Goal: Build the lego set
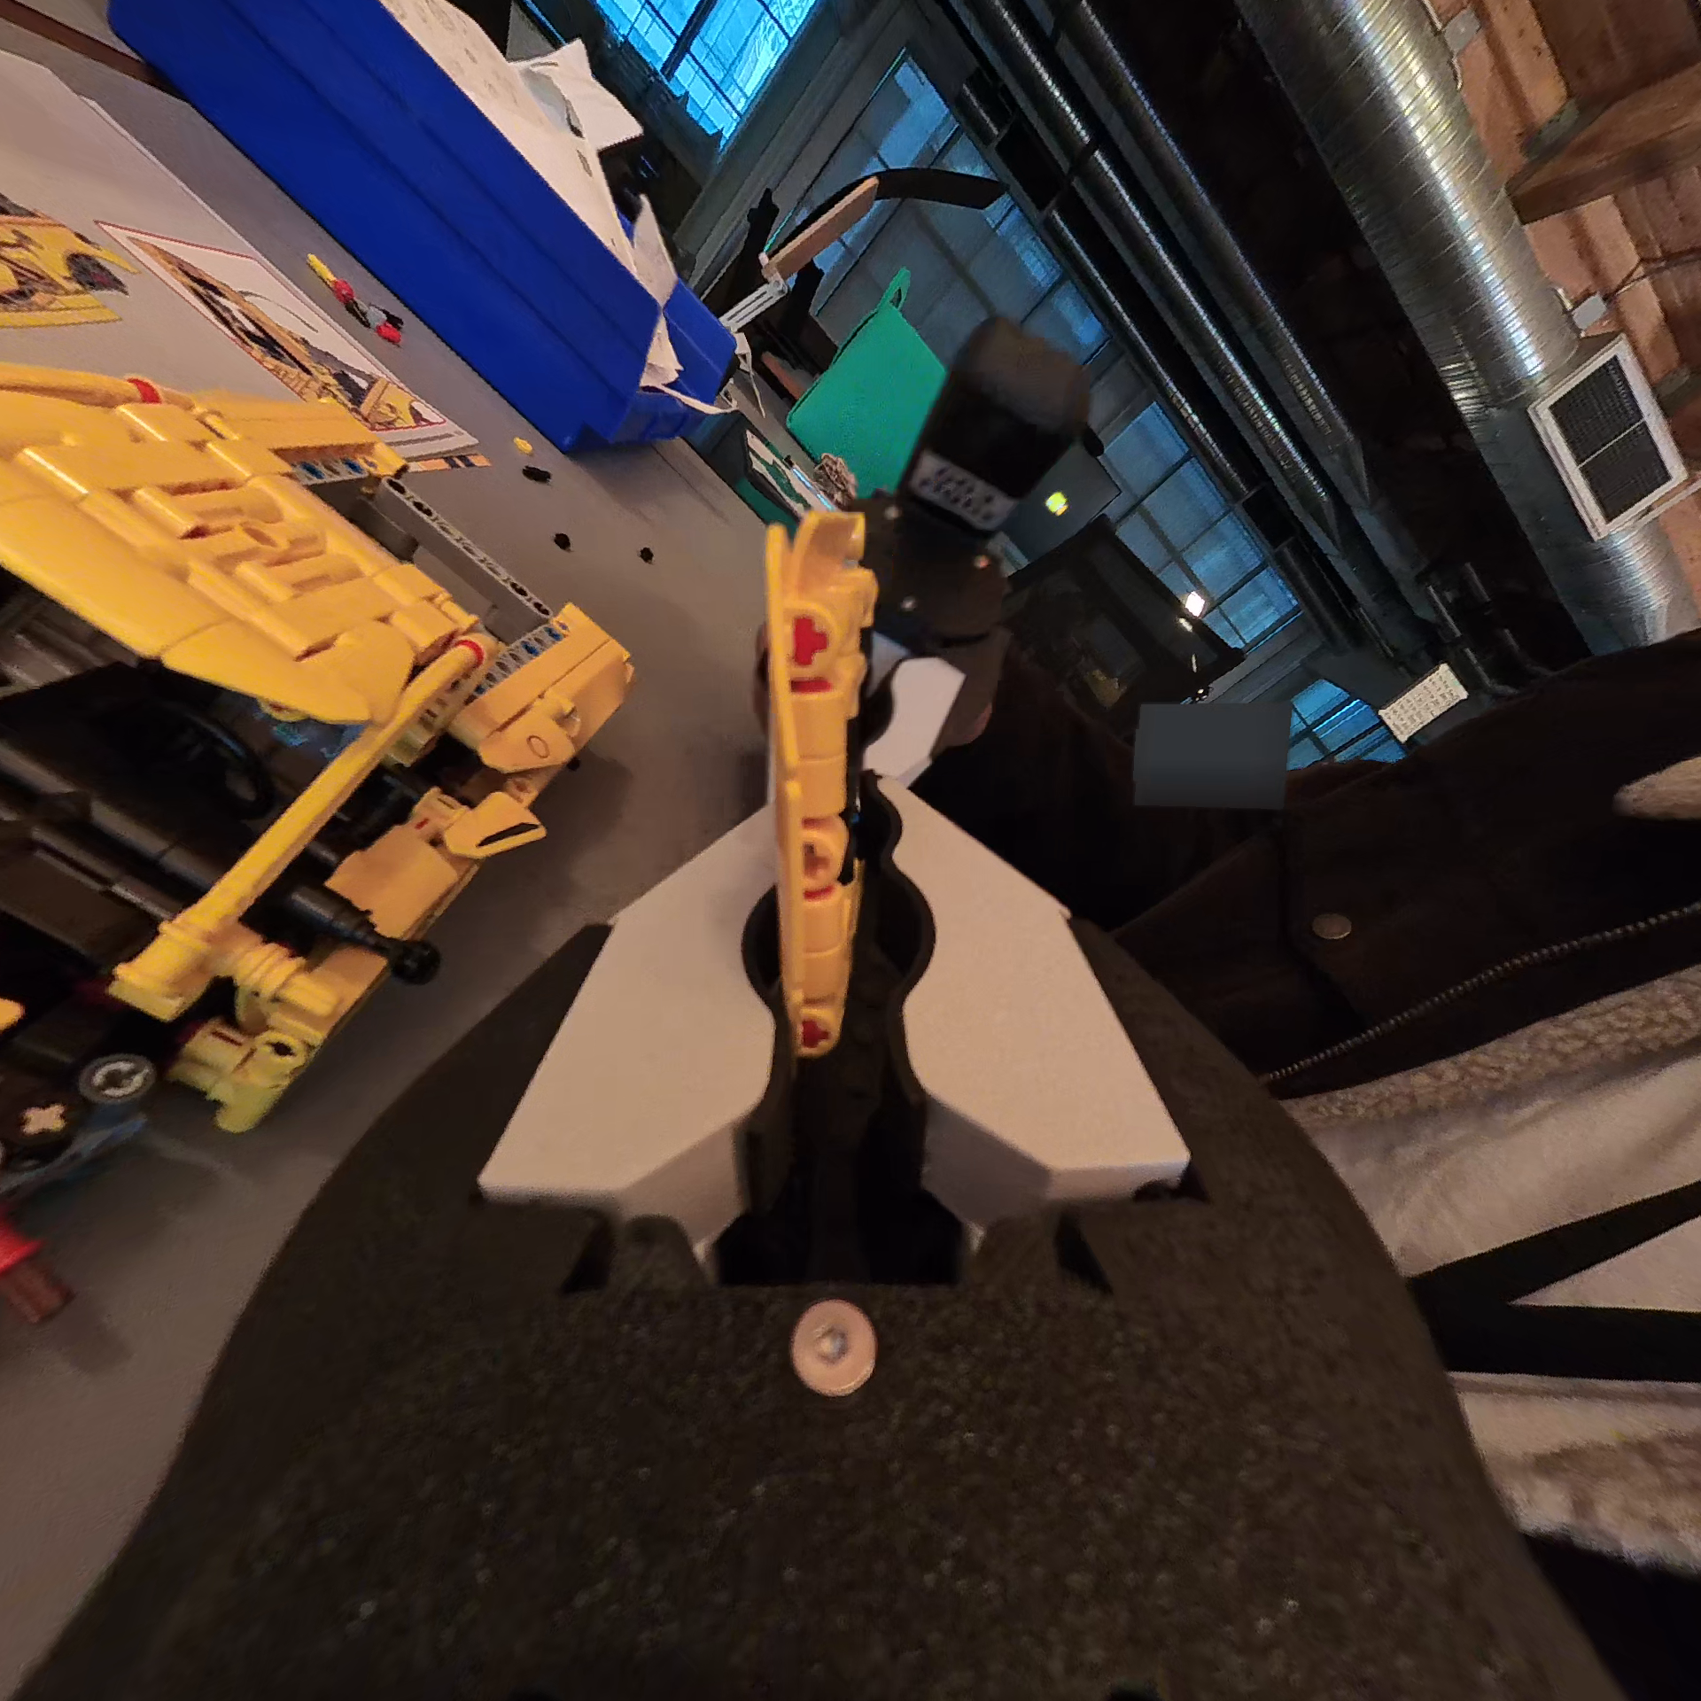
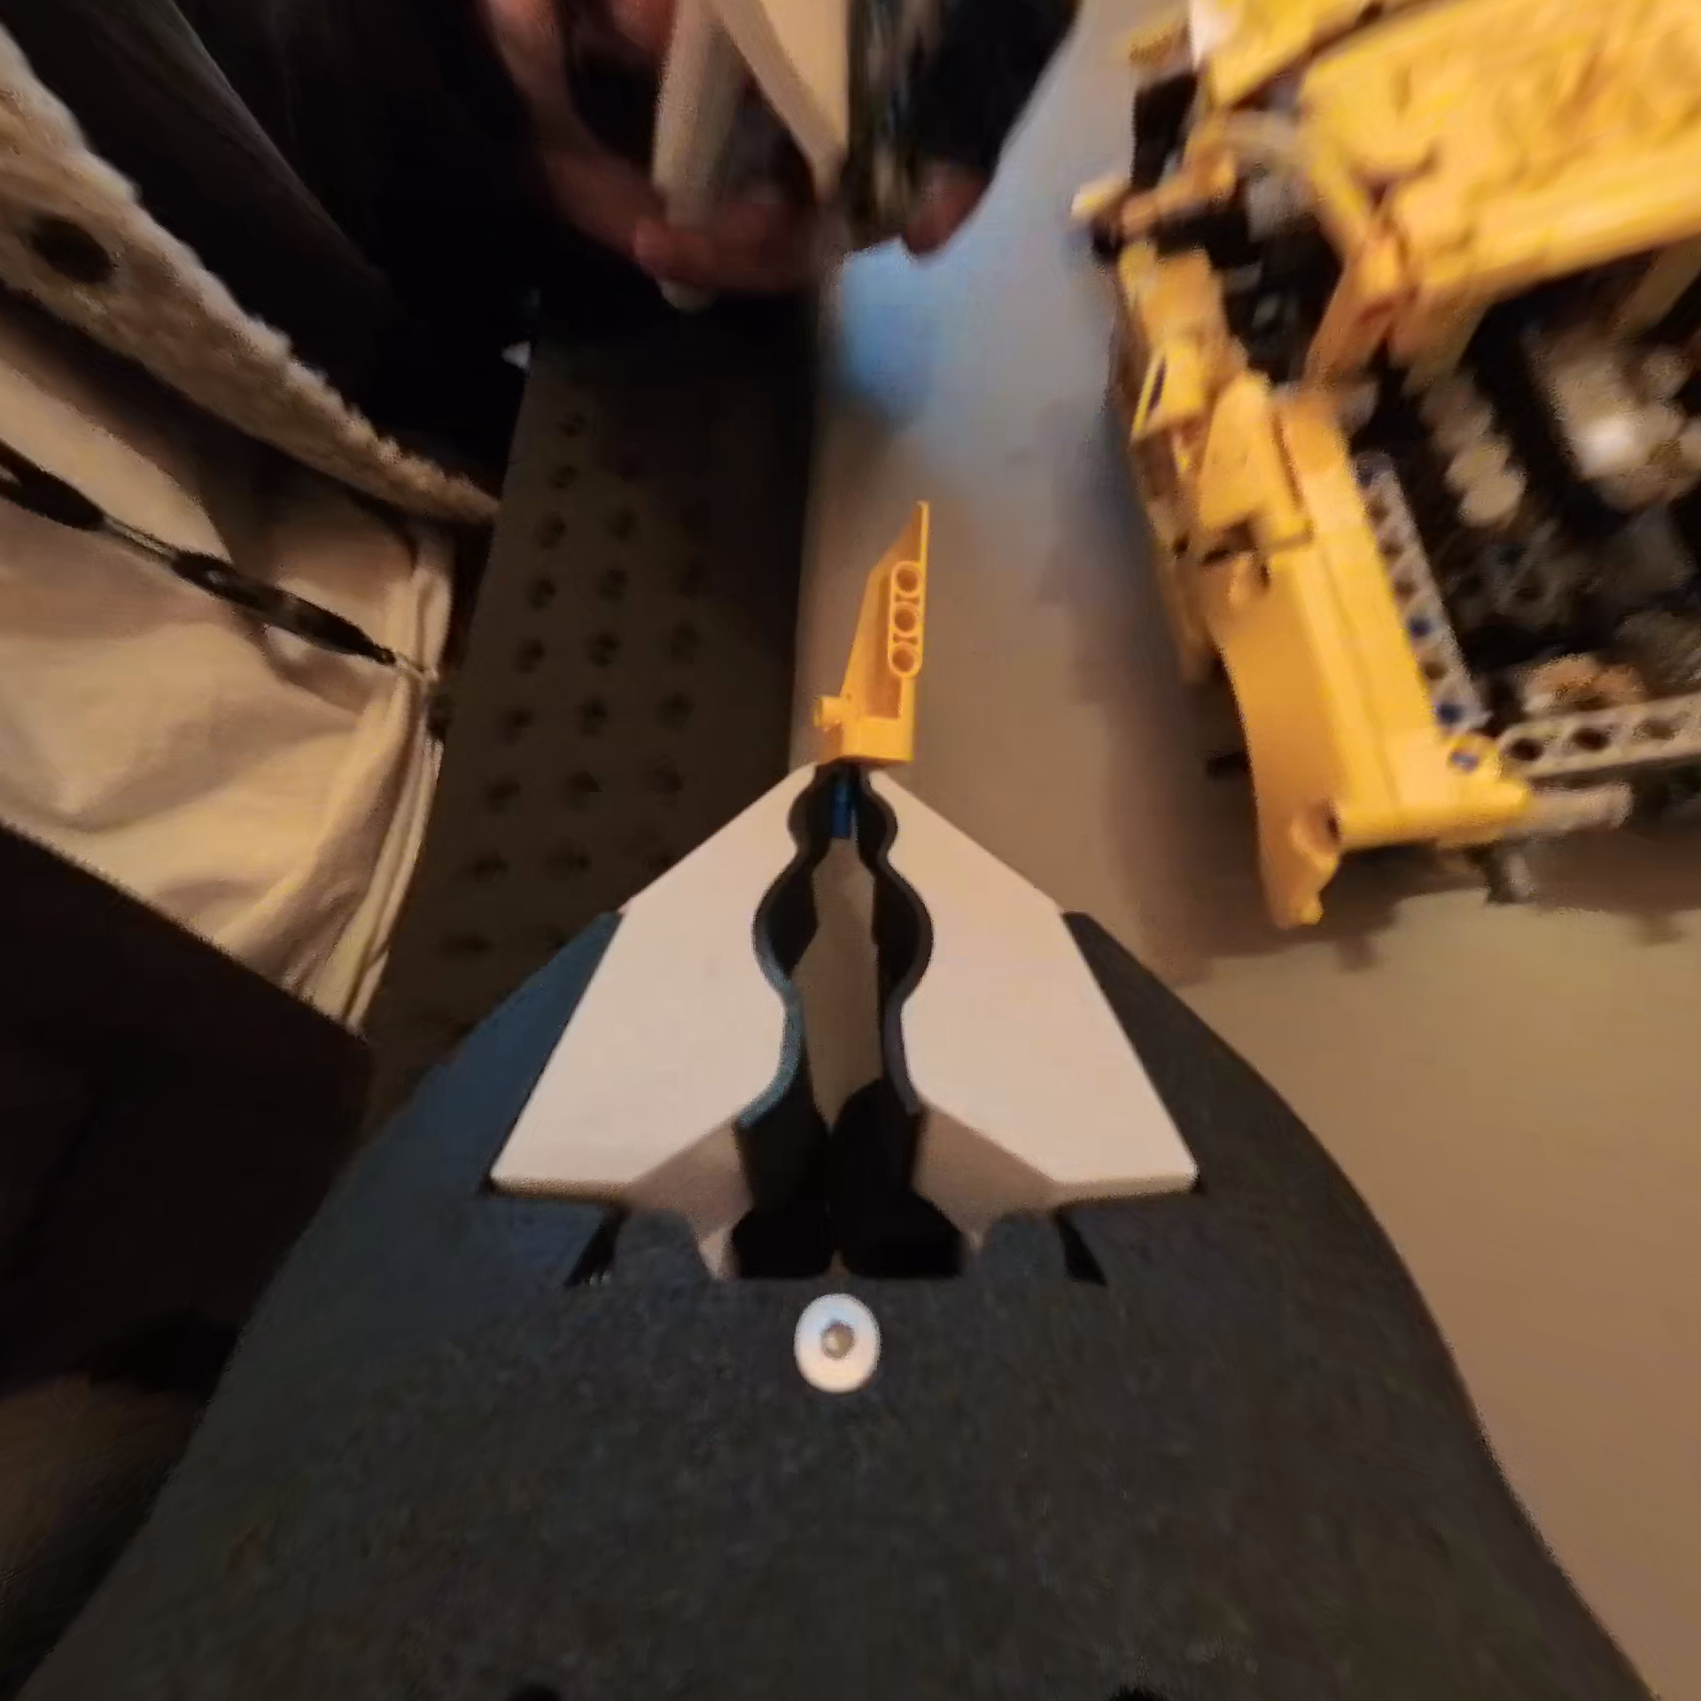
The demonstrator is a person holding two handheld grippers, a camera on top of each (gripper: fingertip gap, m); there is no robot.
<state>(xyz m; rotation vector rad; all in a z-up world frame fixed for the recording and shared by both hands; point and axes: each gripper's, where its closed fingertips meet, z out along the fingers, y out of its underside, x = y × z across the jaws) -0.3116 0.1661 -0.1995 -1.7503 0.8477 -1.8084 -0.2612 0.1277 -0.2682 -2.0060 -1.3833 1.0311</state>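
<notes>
My left gripper [image 1: 828, 810] is shut on a long, narrow yellow lego assembly [image 1: 815, 736] with red pins, held upright above the grey table [image 1: 644, 515]. My right gripper [image 2: 845, 778] is shut on a small blue pin [image 2: 842, 810] that sticks out of a yellow angled panel piece [image 2: 884, 663], held over the table. The large yellow lego vehicle [image 1: 276, 571] sits at the left in the left wrist view and, blurred, at the right in the right wrist view [image 2: 1381, 460]. The right gripper [image 1: 911, 709] also shows behind the assembly, its fingertips hidden. The left gripper [image 2: 764, 138] shows blurred at the top of the right wrist view.
A blue bin [image 1: 414, 184] with papers stands at the back of the table. Instruction sheets [image 1: 276, 341] and small loose pieces [image 1: 368, 308] lie beside it. A dark perforated board [image 2: 598, 598] edges the table. A person's dark jacket [image 1: 1381, 920] is close by. There is about 10 cm between the tips of the two grippers.
</notes>
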